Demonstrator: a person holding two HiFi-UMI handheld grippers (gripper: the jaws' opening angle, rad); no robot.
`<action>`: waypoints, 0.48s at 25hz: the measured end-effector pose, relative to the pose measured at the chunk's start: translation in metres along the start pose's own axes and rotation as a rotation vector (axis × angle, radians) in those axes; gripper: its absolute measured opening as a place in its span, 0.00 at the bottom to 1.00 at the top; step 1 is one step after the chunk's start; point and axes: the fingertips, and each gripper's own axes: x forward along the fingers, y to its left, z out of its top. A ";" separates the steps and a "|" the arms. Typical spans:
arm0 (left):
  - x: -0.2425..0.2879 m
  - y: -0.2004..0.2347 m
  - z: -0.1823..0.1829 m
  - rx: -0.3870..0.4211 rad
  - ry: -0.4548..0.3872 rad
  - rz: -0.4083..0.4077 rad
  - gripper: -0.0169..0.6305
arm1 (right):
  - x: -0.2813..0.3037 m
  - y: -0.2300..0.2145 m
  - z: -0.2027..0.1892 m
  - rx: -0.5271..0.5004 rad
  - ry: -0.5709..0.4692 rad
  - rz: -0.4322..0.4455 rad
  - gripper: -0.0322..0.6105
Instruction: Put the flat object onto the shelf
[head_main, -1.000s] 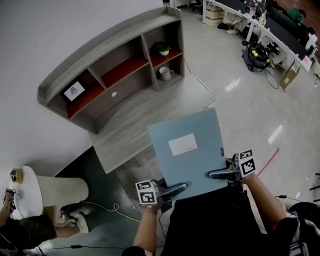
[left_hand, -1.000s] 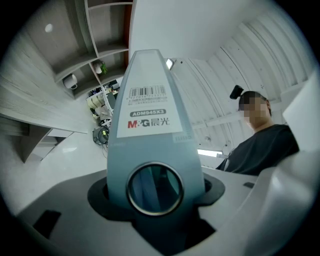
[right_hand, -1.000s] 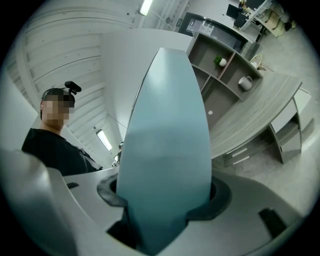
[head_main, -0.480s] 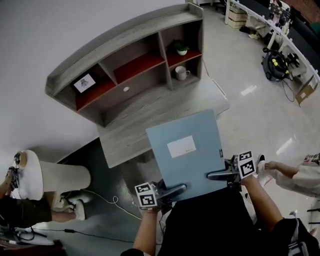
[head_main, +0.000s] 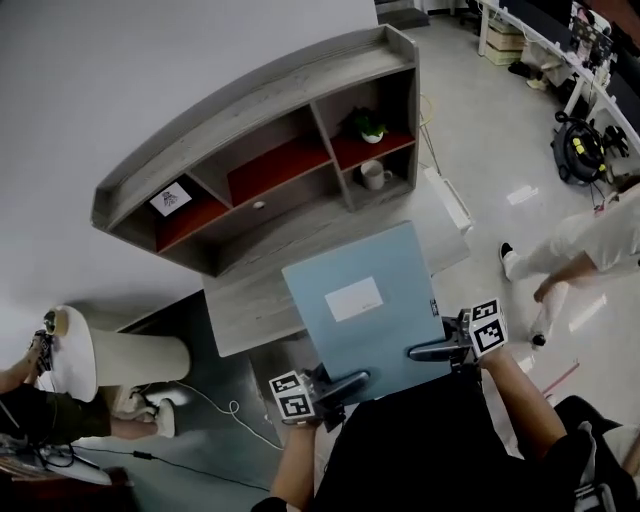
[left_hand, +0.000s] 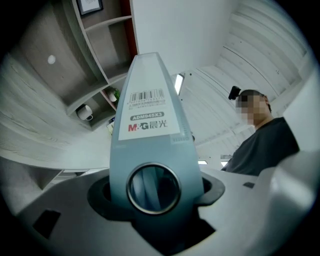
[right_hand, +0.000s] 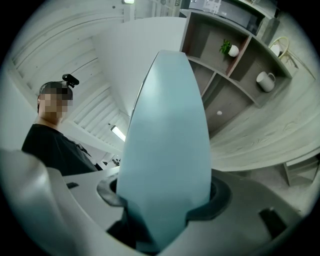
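left claw (head_main: 352, 381): clamped on blue folder (head_main: 360, 300), spine end | right claw (head_main: 422, 351): clamped on same folder's other end | folder: held flat in air, overlaps counter (head_main: 255, 295) front edge in head view, clear of shelf (head_main: 250, 120) | shelf: mug (head_main: 374, 176), plant (head_main: 368, 125) in right bays

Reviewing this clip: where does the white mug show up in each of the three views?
Head view: white mug in the lower right compartment of the shelf, above picture centre.
Left gripper view: small, at the left, left of the blue file.
Right gripper view: upper right.
Shared landmark: the potted plant in the compartment next to the mug's.
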 end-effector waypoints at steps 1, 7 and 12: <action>0.010 0.004 0.007 0.000 -0.009 0.008 0.48 | -0.006 -0.005 0.010 0.000 0.005 0.006 0.49; 0.055 0.018 0.040 0.003 -0.050 0.053 0.48 | -0.036 -0.027 0.058 0.006 0.040 0.045 0.49; 0.090 0.029 0.071 0.035 -0.084 0.079 0.48 | -0.057 -0.045 0.100 -0.022 0.068 0.080 0.49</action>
